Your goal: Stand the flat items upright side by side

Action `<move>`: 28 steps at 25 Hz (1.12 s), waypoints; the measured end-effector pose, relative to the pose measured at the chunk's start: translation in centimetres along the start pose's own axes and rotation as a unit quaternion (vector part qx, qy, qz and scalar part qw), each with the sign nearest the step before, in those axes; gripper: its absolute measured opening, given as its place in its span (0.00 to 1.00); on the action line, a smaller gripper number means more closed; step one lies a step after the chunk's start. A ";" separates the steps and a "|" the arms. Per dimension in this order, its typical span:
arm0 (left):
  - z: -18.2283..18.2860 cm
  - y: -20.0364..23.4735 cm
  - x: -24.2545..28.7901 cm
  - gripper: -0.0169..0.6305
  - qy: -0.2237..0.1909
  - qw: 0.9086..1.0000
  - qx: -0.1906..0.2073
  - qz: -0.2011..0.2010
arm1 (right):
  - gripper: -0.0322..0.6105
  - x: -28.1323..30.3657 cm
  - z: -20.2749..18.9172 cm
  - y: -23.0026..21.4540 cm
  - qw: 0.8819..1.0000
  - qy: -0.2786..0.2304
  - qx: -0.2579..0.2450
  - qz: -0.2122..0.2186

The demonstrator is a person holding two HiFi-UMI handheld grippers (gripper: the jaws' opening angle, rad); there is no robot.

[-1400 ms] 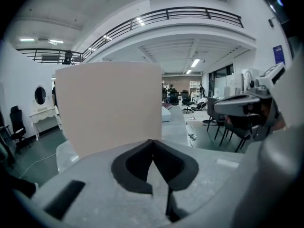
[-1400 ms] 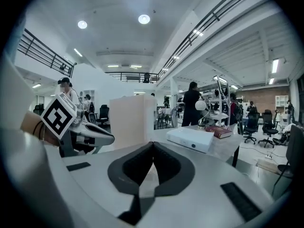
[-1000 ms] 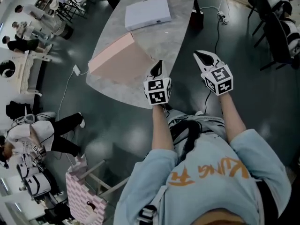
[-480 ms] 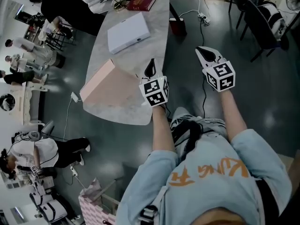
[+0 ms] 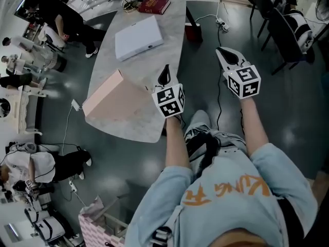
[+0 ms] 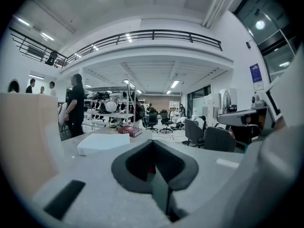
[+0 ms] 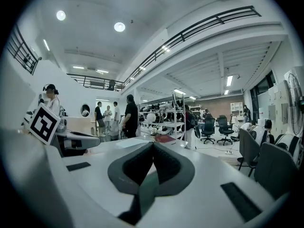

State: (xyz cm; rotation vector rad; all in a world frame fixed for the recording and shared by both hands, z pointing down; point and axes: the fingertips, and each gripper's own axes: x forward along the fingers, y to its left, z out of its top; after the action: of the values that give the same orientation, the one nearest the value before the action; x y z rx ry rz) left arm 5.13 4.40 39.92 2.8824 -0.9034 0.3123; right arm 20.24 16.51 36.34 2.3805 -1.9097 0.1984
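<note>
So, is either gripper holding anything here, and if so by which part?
Nothing is held. The left gripper and the right gripper both have their fingers shut together with nothing between them, and neither touches the pink box.

A pink box [image 5: 115, 99], white box [image 5: 138, 36], red book [image 5: 154, 4], seemingly marbled grey table [image 5: 157, 68].

The far end of the table [image 5: 169, 45] is cut off at the head view's upper edge. In the left gripper view, the pink box [image 6: 23, 141] runs off the frame's left side. The cover of the red book [image 6: 130, 131] is too small to read.
</note>
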 end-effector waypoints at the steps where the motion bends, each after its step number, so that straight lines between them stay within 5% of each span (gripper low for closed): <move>1: -0.3 0.6 0.2 0.05 0.002 1.000 -0.008 0.007 | 0.05 0.5 0.0 0.0 1.000 0.002 0.000 0.003; 15: -1.5 6.4 10.4 0.05 0.009 0.992 -0.080 0.095 | 0.05 12.6 1.2 -5.3 1.000 0.010 -0.002 0.029; 28: -2.7 14.3 18.9 0.05 0.040 0.975 -0.132 0.174 | 0.05 26.8 -1.2 -4.7 0.990 0.081 -0.036 0.113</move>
State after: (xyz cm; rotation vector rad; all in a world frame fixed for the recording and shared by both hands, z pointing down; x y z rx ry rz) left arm 11.61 -17.33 47.35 2.4468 -1.3245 0.3080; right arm 30.47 -8.19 41.65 2.0319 -2.0678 0.3196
